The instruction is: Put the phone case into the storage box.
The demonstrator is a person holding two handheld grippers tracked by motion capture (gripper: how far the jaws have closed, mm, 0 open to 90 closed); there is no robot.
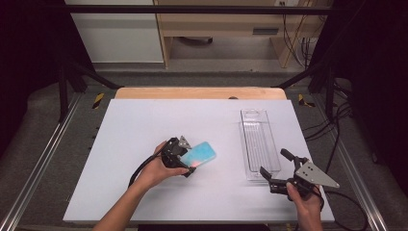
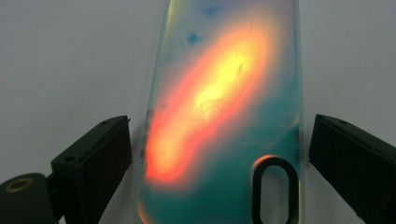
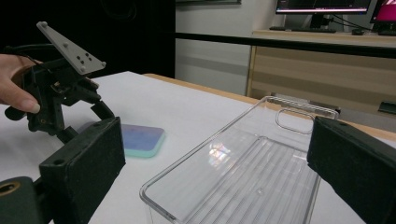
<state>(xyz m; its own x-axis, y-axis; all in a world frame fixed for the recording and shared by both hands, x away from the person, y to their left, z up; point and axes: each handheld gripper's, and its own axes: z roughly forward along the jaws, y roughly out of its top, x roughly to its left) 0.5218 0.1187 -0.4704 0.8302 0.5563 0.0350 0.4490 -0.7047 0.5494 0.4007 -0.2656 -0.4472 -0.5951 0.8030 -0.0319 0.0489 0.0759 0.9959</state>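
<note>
Pickup was unfinished: our left gripper (image 1: 188,163) straddled the phone case (image 1: 199,155) ungripped, while our right gripper (image 1: 275,168) gaped before the tray (image 1: 260,144).

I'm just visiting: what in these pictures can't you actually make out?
- Flat turquoise phone case with rounded corners: in the left gripper view an orange-yellow glare washes out its surface, and the picture's edges cut off both its ends.
- Left gripper: whether its black pads touch the case; slim gaps seem to remain.
- Long clear plastic tray: the right gripper view crops its near end.
- Right gripper: jaws apart, nothing between.
</note>
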